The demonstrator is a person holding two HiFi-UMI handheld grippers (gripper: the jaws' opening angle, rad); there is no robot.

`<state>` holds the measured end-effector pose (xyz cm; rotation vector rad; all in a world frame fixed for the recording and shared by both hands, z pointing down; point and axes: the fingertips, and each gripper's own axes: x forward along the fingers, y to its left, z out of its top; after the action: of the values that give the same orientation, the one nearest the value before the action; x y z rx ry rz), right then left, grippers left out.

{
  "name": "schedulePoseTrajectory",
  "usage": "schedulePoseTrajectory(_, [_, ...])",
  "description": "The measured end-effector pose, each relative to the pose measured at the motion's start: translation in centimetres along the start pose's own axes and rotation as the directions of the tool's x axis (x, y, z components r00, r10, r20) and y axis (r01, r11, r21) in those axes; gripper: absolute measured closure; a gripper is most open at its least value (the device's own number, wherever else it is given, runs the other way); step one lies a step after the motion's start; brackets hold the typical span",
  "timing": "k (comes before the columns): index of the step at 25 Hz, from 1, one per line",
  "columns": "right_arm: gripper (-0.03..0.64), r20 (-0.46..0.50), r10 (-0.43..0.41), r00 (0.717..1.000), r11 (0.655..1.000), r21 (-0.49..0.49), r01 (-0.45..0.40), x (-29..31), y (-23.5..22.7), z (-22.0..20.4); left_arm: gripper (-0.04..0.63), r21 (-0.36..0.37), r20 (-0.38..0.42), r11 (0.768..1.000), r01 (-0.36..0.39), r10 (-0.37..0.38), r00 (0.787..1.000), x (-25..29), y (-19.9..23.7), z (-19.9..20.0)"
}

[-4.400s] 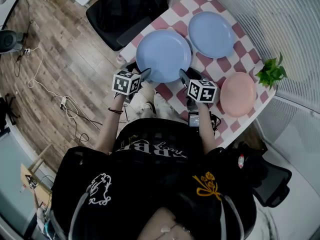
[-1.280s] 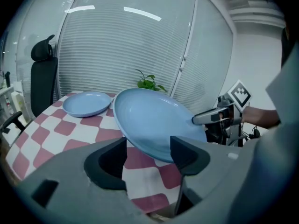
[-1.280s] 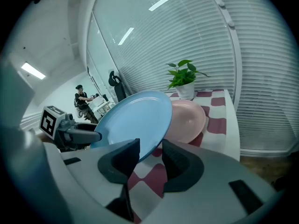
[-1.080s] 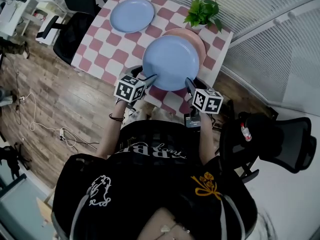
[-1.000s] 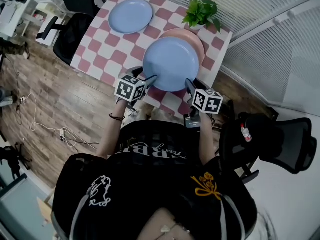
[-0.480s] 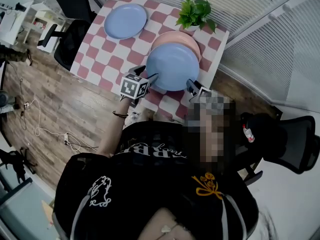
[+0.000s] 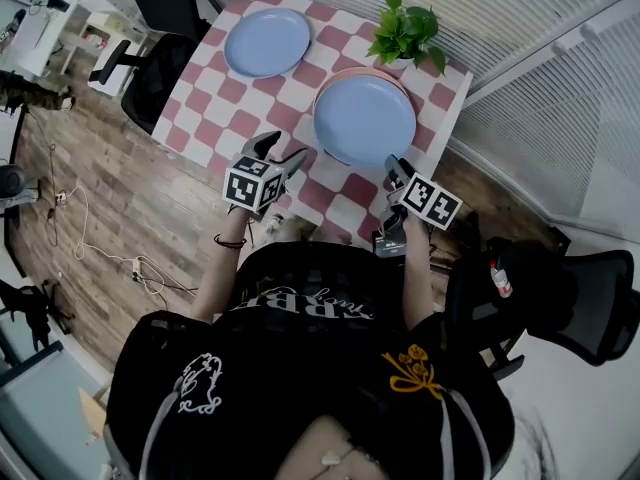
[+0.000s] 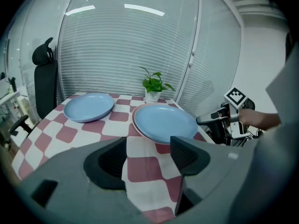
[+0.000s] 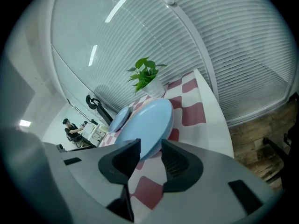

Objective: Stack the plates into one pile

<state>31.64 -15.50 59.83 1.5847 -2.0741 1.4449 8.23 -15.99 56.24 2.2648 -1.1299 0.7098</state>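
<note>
Left gripper view: pink plate (image 8: 133,120) mostly hidden under blue plate (image 8: 166,122).

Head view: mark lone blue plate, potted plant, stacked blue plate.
Lone round blue plate (image 7: 267,41), head view, centre.
Green potted plant (image 7: 405,30), head view, leaves.
Stacked round blue plate (image 7: 365,119), head view, centre.

Table (image 7: 262,101): top plate (image 7: 365,119) sits on bottom plate (image 8: 133,120) on the right half, off-centre so the bottom plate's rim shows on the far and left sides. Plant (image 7: 405,30) stands just behind them at the far right corner. Lone plate (image 7: 267,41) lies at the far left corner, well apart from the top plate, bare table between; chair (image 7: 160,73) stands off the table's left edge beside it, and second chair (image 7: 585,313) stands to the right, nearer the person (image 7: 310,368) than the table.
</note>
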Motion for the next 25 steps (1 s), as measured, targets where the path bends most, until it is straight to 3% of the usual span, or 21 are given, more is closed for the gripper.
schedulePoseTrajectory(8, [0.474,0.0,-0.014,1.0,0.999,-0.05,0.014,0.2,1.0,-0.6,0.304,-0.031,0.017,0.998,-0.058,0.058,0.998,-2.3,4.0,-0.7])
schedulePoseTrajectory(13, [0.474,0.034,-0.02,0.999,0.999,-0.049,0.022,0.0,2.6,-0.4,0.305,-0.032,0.042,0.999,-0.04,0.042,0.998,-2.8,6.5,0.1])
schedulePoseTrajectory(19, [0.474,0.103,-0.059,0.993,0.998,-0.031,0.063,1.5,5.9,0.2,0.308,0.036,0.104,0.998,0.042,-0.046,0.994,-2.6,9.8,2.6])
schedulePoseTrajectory(22, [0.477,0.129,-0.063,0.99,0.998,-0.018,0.066,3.3,9.1,-0.1,0.405,0.103,0.09,0.99,0.092,-0.102,0.991,-3.1,12.1,3.3])
schedulePoseTrajectory(25, [0.478,0.14,-0.036,0.99,0.998,-0.038,0.042,6.1,13.2,-0.3,0.439,0.138,0.083,0.981,0.134,-0.146,0.986,-3.6,15.1,3.7])
